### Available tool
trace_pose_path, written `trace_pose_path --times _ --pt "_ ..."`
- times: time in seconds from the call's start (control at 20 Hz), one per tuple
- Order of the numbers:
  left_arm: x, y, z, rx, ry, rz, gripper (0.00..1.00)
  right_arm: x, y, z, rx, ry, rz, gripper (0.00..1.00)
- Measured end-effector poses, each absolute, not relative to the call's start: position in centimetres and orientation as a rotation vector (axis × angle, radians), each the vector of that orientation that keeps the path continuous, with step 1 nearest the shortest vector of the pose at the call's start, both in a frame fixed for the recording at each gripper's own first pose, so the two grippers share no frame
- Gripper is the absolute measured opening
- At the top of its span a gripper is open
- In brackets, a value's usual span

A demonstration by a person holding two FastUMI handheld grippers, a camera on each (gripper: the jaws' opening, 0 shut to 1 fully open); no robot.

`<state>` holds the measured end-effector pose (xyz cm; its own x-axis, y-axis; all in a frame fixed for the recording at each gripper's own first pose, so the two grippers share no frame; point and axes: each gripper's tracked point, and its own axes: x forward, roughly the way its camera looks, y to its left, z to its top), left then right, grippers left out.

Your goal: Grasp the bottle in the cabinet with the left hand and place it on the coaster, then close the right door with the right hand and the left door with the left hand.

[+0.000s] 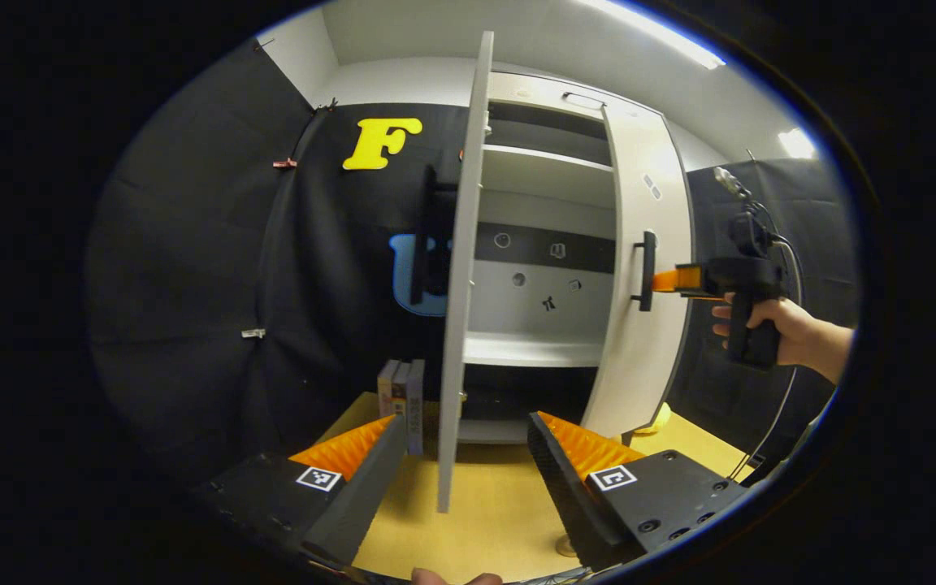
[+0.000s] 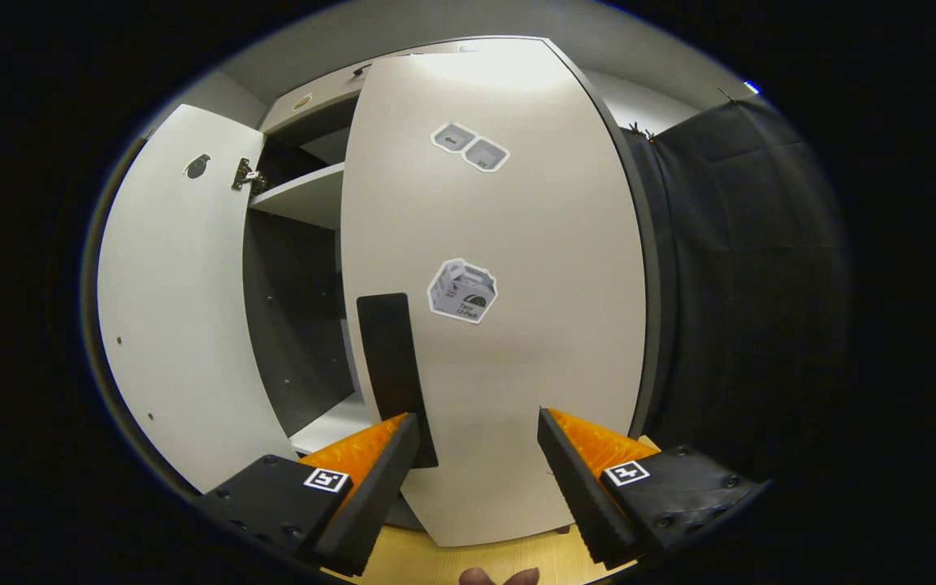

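Meanwhile, held right gripper (image 2: pixel 476 443), jaws apart, just before the pale right door (image 2: pixel 509 268) by its dark handle (image 2: pixel 395 366). Kept left gripper (image 1: pixel 460 447) spread, straddling the edge-on left door (image 1: pixel 461 268). Possibly touched the handle.

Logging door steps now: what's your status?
Right tongs open, fingertips at right door by its handle. Left tongs open, facing left door edge-on. Both doors open.

The left gripper view faces the cabinet (image 1: pixel 549 244) edge-on to its left door (image 1: pixel 460 268); the right gripper view looks close at the right door (image 2: pixel 500 309); both share it.
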<state>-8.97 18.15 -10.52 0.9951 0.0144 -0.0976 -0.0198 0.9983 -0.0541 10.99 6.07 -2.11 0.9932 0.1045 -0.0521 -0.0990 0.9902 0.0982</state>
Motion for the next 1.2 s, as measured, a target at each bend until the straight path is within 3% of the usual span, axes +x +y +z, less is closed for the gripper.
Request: trace_pose_path --times 0.2,0.5,1.2 --pt "-7.8 22.8 -7.0 -0.027 0.067 0.061 0.95 8.6 7.2 -0.7 0.025 -0.022 0.118 0.97" --pt "-3.1 27.4 -2.3 -0.018 0.013 0.123 0.95 4.9 9.1 -1.0 -0.008 -0.003 0.168 0.98" --pt "-1.7 21.1 -0.8 -0.006 0.023 0.030 0.94 3.9 6.5 -0.9 0.062 0.056 0.132 0.98"
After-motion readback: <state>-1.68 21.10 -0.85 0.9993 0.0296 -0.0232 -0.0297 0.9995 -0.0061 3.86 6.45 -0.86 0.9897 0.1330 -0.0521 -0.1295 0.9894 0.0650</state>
